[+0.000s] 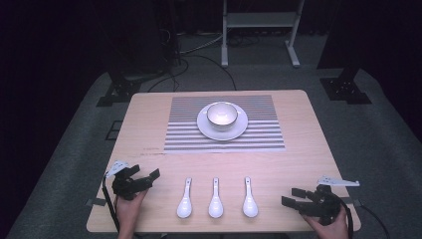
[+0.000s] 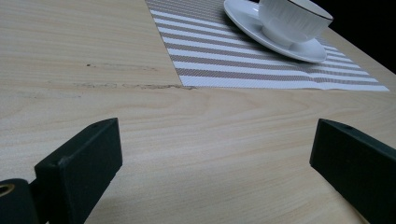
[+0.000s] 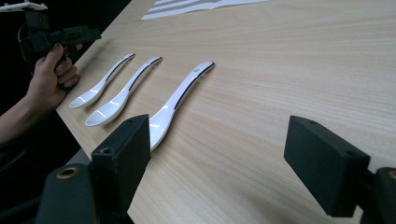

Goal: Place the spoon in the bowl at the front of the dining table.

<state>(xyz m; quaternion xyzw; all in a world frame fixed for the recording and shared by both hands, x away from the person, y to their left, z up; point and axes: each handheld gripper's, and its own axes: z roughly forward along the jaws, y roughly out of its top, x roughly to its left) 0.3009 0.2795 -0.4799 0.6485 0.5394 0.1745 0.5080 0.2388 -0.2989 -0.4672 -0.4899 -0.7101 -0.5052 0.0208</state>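
1. The table (image 1: 298, 149) is a rounded rectangle of pale wood with a fine straight grain; its near edge is where both hands come in.
2. A woven placemat (image 1: 259, 134) with grey and white stripes lies at the middle of the far edge.
3. A smooth white round saucer (image 1: 239, 130) sits at the middle of the placemat, and a white ribbed bowl (image 1: 222, 115) with a thin dark rim stands on it; in the left gripper view the bowl's top is cut off.
4. The left gripper (image 1: 149, 180) is held by a hand (image 1: 130, 206) at the near left corner, its black block-shaped jaws spread wide over bare wood.
5. The right gripper (image 1: 293, 197) sits at the near right corner, its jaws also wide apart with nothing between them.
6. 3 glossy white ceramic spoons (image 1: 215, 199) lie side by side along the near edge between the 2 grippers, handles pointing to the far edge; dark lines run along the handles.
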